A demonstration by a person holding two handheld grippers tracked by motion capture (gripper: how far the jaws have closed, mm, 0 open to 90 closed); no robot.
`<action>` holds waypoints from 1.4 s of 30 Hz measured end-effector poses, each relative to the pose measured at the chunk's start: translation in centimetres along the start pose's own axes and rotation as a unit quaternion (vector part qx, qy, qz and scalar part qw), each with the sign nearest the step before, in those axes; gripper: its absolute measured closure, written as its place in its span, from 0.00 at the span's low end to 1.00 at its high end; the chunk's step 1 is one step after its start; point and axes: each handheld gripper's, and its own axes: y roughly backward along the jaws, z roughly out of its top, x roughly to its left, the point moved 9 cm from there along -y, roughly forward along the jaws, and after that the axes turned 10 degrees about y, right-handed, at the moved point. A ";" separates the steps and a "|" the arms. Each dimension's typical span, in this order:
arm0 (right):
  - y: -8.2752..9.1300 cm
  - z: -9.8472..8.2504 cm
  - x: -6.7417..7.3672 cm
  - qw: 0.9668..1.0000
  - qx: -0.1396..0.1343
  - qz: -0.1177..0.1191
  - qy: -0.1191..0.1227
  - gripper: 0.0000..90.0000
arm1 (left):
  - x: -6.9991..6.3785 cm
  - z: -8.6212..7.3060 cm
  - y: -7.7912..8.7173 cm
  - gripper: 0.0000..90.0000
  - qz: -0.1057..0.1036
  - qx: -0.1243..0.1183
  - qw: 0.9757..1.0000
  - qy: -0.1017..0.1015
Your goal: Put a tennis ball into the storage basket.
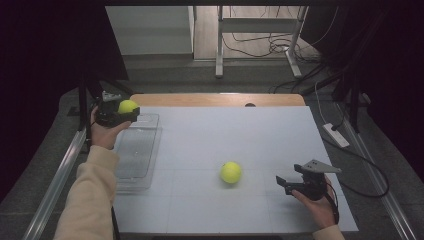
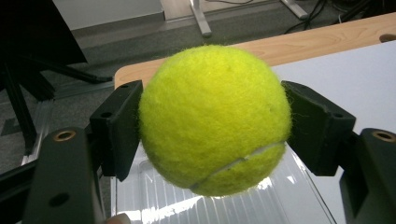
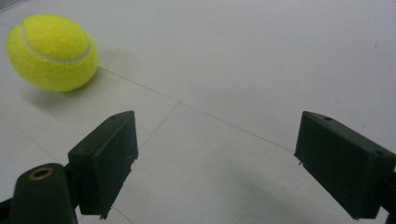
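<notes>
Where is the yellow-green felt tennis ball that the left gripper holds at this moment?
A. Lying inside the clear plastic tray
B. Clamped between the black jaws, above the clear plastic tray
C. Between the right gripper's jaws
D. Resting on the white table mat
B: the left gripper has both jaws pressed on the yellow-green felt tennis ball, with the clear plastic tray below it.

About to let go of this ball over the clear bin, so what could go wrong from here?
1. The left gripper holds its tennis ball near the far end of the clear bin; released there, it might bounce off the rim or out onto the table.
2. The second tennis ball lies loose on the table; a nudge from the open right gripper could roll it away.
</notes>
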 end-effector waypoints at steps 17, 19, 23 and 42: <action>-0.1 -0.1 0.0 1.000 0.000 0.000 0.000 0.15 | 1.5 -1.1 -1.6 0.30 0.021 0.040 0.999 0.005; -0.1 -0.1 -0.1 1.000 0.000 0.000 -0.002 0.15 | 1.6 -1.3 -1.8 0.30 0.025 0.044 0.999 0.005; -0.1 -0.1 -0.1 1.000 0.000 0.000 -0.001 0.15 | 1.7 -1.5 -2.2 0.30 0.027 0.053 0.998 0.003; -0.1 -0.1 -0.1 1.000 0.001 -0.001 -0.001 0.15 | 2.3 -2.8 -3.8 0.30 0.045 0.093 0.995 -0.011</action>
